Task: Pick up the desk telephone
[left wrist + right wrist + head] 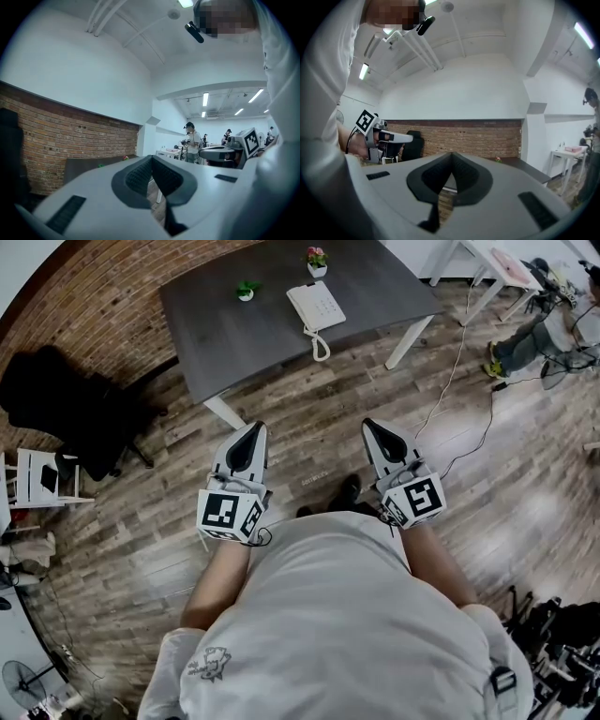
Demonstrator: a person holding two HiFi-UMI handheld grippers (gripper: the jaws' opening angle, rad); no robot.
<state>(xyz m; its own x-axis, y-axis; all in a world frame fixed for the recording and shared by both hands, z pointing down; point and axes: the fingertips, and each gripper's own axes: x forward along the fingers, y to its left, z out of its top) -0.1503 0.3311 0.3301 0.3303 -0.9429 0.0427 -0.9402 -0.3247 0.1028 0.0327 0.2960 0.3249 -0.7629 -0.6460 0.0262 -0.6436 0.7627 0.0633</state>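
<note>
Grippers both point level and away from the person, side by side. The left gripper (253,430) is clenched tight, and its jaws press together with nothing between them. The right gripper (370,427) is clenched the same way and holds nothing too. Both hang over the wood floor (309,418), on the near side of the desk (234,334), and they do not touch it.

The desk telephone (316,306) is white. It lies flat near the middle of the desk, well apart from both grippers. Its curly cord (321,346) hangs down toward the near edge.

A small green plant (247,290) stands to the left of the phone. A little pot of pink flowers (317,261) stands by the far edge. A black chair (66,409) sits on the floor past the left edge of the desk, near a brick wall (84,296).
</note>
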